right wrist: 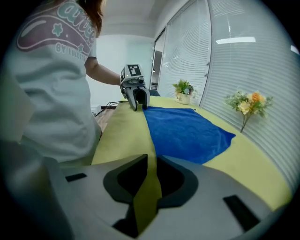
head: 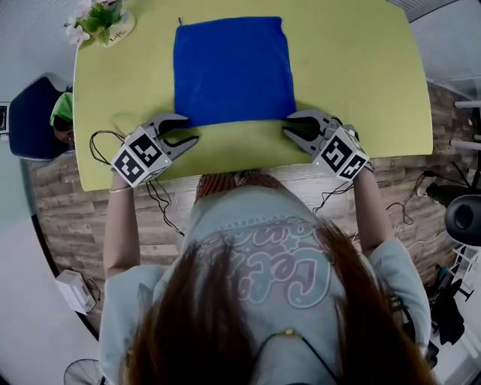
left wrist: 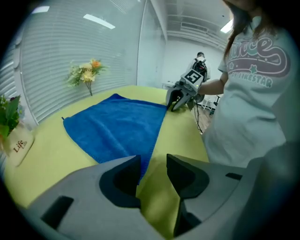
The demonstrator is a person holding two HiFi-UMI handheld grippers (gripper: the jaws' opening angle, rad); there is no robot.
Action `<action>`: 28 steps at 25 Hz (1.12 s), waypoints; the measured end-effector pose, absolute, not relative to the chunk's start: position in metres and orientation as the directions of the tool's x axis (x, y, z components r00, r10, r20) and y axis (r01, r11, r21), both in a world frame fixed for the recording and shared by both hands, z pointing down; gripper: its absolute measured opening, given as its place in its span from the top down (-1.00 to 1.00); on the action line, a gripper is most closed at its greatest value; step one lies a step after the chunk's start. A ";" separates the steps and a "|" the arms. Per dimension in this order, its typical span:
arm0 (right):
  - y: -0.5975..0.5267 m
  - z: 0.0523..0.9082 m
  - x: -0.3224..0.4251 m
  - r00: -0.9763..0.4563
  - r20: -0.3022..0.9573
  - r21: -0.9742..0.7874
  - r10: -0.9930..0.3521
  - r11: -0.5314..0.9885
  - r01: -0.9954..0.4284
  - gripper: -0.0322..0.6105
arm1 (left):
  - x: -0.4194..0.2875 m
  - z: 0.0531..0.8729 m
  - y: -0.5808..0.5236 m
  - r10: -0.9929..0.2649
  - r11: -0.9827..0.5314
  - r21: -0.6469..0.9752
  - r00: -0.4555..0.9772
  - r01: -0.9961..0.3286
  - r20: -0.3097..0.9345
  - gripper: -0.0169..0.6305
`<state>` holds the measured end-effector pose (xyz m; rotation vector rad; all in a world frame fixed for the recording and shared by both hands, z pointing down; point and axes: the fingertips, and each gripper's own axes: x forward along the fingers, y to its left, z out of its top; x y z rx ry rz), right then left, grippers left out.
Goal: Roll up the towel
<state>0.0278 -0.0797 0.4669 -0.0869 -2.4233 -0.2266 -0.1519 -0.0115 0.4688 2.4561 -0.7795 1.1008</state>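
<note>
A yellow-green table (head: 361, 75) is seen in a room with slatted blinds (left wrist: 70, 42) along the wall and a wood-patterned floor (head: 60, 195) beneath. A blue towel (head: 233, 71) is spread flat and unrolled on the middle of the table, its near edge towards the person. A potted plant (head: 101, 19) is set at the table's far left corner, well apart from the towel. The left gripper (head: 188, 128) is held at the towel's near left corner and angled down at the table. In the left gripper view its jaws are shown apart (left wrist: 153, 161), with bare table between them and the towel's edge just beside the left jaw, so nothing is grasped. The right gripper (head: 288, 125) is placed at the near right corner. In the right gripper view its jaws are shown only narrowly parted (right wrist: 152, 161), a strip of table visible in the gap. The towel lies beyond and to the right of them, so this gripper is likewise released and empty. Each gripper is also caught in the other's view, low over the table at the towel's near edge (left wrist: 176, 101) (right wrist: 138, 101).
</note>
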 end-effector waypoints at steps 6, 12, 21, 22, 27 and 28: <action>-0.080 0.463 0.031 -0.775 0.632 0.118 0.010 0.987 0.109 0.60 | -0.152 0.463 -0.014 -0.396 -0.779 0.037 0.536 -0.626 0.745 0.45; -0.096 0.425 0.034 -0.847 0.525 0.120 -0.080 0.993 -0.020 0.58 | -0.174 0.426 -0.016 -0.523 -0.721 -0.005 0.539 -0.693 0.660 0.45; -0.186 0.382 -0.085 -0.859 0.506 0.327 -0.080 0.939 0.105 0.58 | -0.192 0.426 -0.023 -0.671 -0.540 -0.004 0.428 -0.842 0.606 0.45; -0.198 0.377 -0.104 -0.866 0.495 0.326 -0.068 0.939 0.113 0.58 | -0.193 0.426 -0.023 -0.693 -0.505 0.003 0.407 -0.863 0.595 0.45; -0.238 0.369 -0.182 -0.882 0.472 0.277 -0.009 0.951 0.138 0.59 | -0.197 0.423 -0.023 -0.739 -0.326 0.091 0.314 -0.941 0.596 0.45; -0.241 0.375 -0.195 -0.872 0.489 0.267 0.008 0.951 0.159 0.59 | -0.197 0.422 -0.022 -0.742 -0.295 0.111 0.301 -0.949 0.599 0.45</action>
